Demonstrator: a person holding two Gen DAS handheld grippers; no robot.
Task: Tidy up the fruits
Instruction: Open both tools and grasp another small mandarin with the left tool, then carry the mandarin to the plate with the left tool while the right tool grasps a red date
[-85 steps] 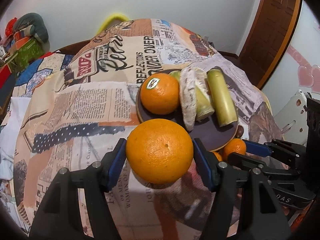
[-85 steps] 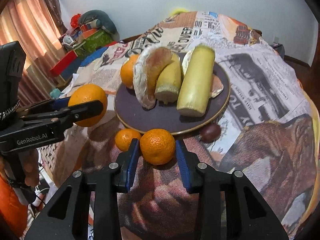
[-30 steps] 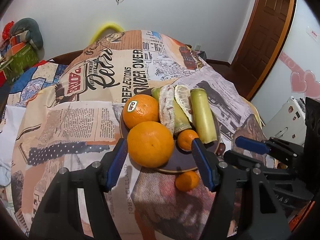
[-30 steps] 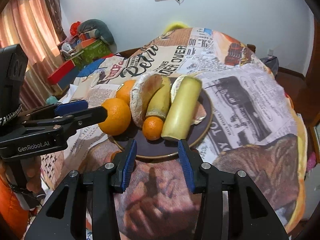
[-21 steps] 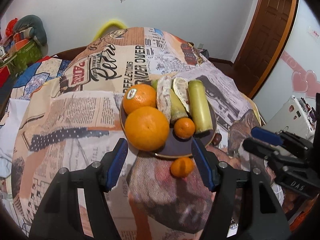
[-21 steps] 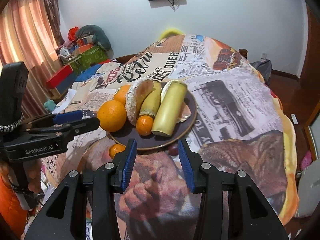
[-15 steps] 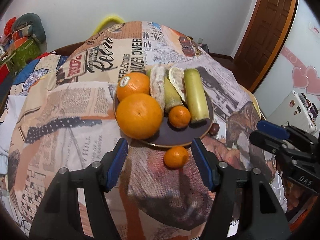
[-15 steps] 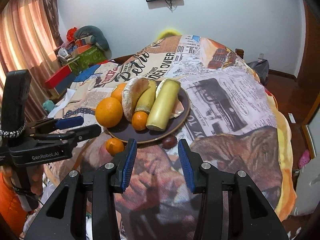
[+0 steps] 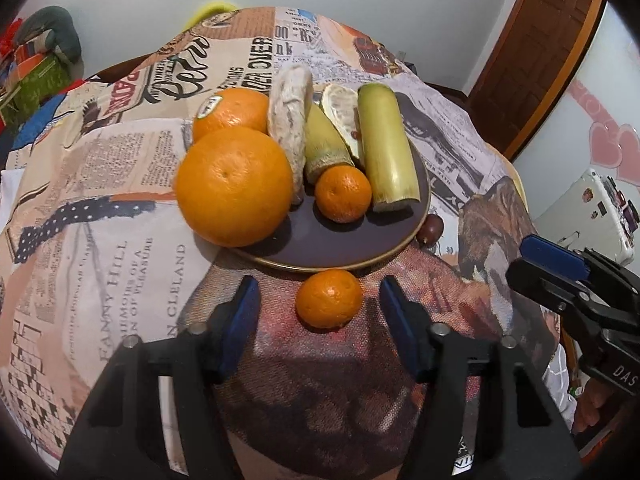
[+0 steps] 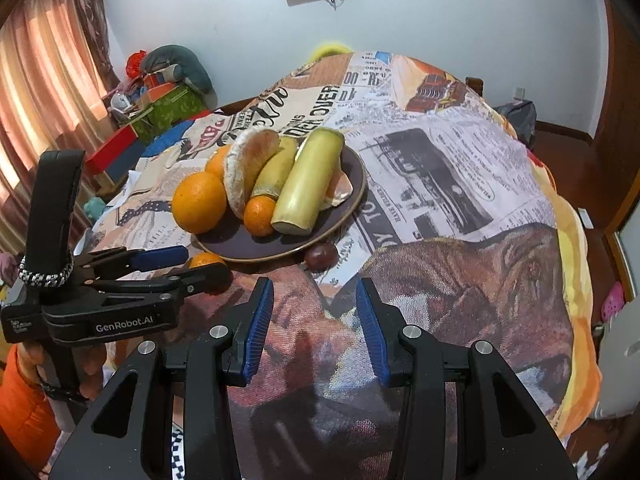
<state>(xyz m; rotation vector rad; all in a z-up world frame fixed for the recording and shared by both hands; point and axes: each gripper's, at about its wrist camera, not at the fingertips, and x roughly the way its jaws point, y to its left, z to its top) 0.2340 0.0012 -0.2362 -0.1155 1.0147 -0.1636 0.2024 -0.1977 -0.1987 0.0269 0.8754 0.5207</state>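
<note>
At the far left of the left wrist view, the newspaper-print cloth covers the surface, and the dark plate sits on it toward the middle. On the plate's left edge rests a large orange, touching a second, stickered orange behind it. Next comes a pale peeled pomelo segment leaning against the oranges, then a short yellow-green stalk piece, a small tangerine in front of it, a piece of pomelo peel, and a long pale sugarcane section along the plate's right side. A small dark round fruit lies on the cloth just beside the plate's right rim. In front of the plate, off it, a loose tangerine lies on the cloth between the blue pads of the left hand-held gripper, whose jaws are closing but stand clear of the fruit on both sides. At the right edge the right hand-held gripper is released, its jaws apart over bare cloth with nothing between them.
</note>
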